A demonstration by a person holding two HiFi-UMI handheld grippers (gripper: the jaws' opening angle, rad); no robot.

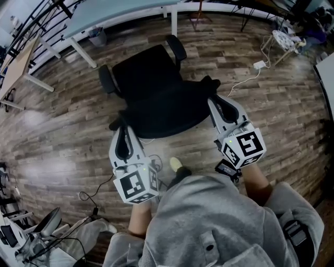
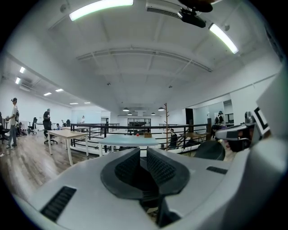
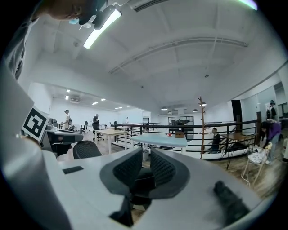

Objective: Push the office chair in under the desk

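Note:
A black office chair (image 1: 151, 86) stands on the wood floor, its seat facing a light-topped desk (image 1: 120, 9) at the top of the head view, clear of the desk's edge. Its curved backrest (image 1: 167, 117) is nearest me. My left gripper (image 1: 123, 128) sits at the backrest's left end and my right gripper (image 1: 216, 98) at its right end. Both look shut with nothing between the jaws. From the left gripper (image 2: 143, 153) the chair back (image 2: 209, 150) shows at the right and the desk (image 2: 128, 140) ahead. From the right gripper (image 3: 146, 156) the chair back (image 3: 85, 149) shows at the left.
A small bin (image 1: 97, 36) stands under the desk beside its white leg (image 1: 82, 52). A wooden table (image 1: 18, 65) is at the left. A white adapter with its cable (image 1: 259, 65) and a white stool (image 1: 286, 39) lie to the right. Cables (image 1: 88, 201) trail at lower left.

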